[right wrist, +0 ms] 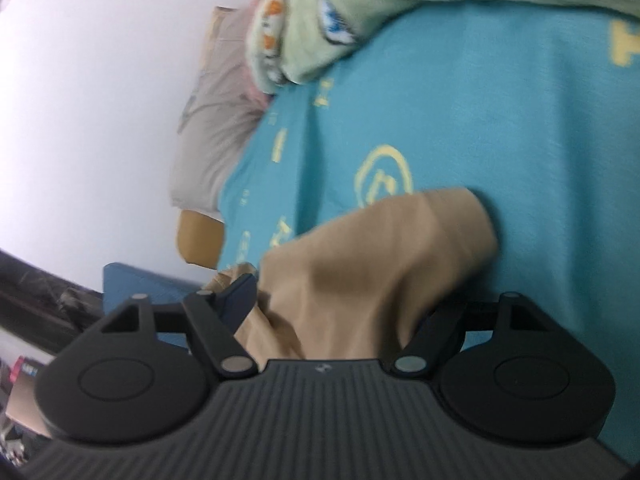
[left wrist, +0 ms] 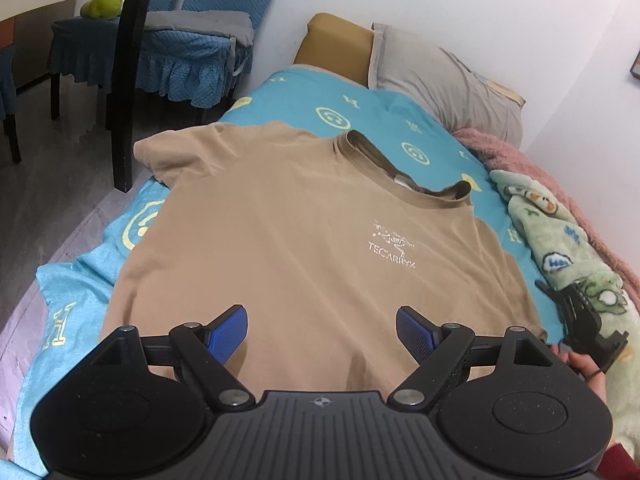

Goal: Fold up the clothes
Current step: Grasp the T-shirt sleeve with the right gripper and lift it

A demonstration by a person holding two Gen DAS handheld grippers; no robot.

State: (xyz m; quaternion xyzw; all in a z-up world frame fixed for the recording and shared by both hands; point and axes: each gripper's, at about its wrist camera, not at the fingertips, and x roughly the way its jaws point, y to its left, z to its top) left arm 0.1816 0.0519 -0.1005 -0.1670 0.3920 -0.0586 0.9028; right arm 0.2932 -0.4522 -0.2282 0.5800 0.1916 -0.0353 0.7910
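A tan T-shirt (left wrist: 304,232) lies spread face-up on the bed (left wrist: 384,96), seemingly unfolded. The left tool (left wrist: 321,334) hovers spread over its hem. The right tool (right wrist: 340,304) has sleeve fabric between its fingers, its grip unclear.

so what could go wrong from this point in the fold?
1. The right tool has bunched tan fabric between its fingers, but the blurred view hides whether it grips; the sleeve could slip out mid-fold.
2. The left tool hangs open above the t-shirt, so nothing pins the body; a right-side pull may drag the whole shirt askew.
3. The green blanket lies close beside the right tool and could snag.
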